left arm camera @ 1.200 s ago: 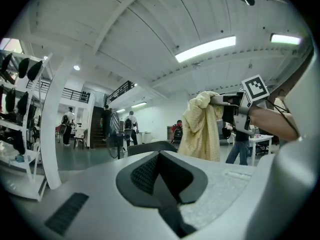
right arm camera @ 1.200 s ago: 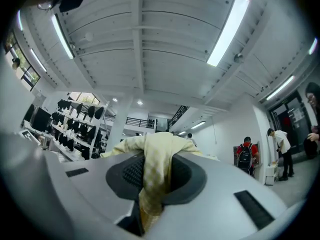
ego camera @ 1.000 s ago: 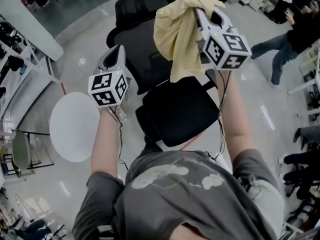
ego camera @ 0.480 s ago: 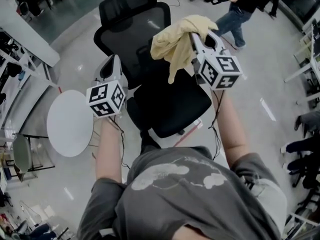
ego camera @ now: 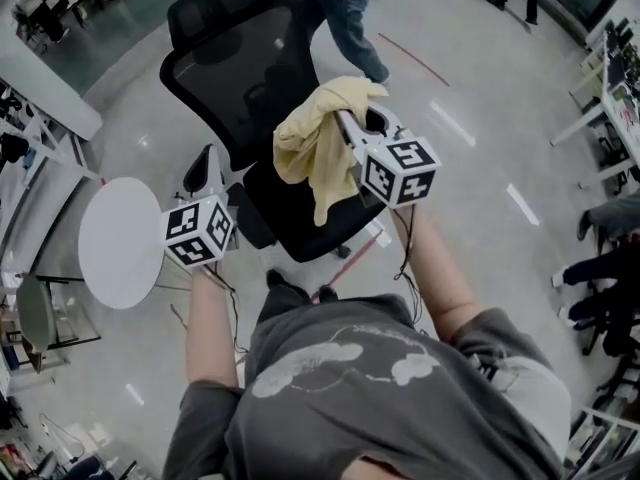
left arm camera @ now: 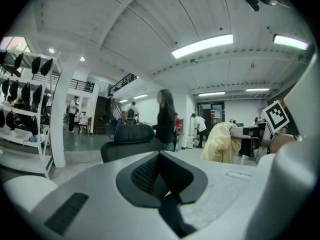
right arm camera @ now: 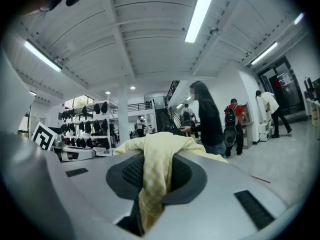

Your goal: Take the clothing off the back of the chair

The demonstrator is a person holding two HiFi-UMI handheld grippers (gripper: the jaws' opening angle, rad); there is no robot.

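Black mesh chair [ego camera: 250, 68] in the middle, with white round table [ego camera: 120, 240] near its left side. Yellow clothing [ego camera: 312, 140] clear of the chair back, hanging above the seat, clamped tight between jaws of right gripper [ego camera: 347, 120]. Left gripper [ego camera: 205, 156] between chair and table, jaws clenched together, empty.
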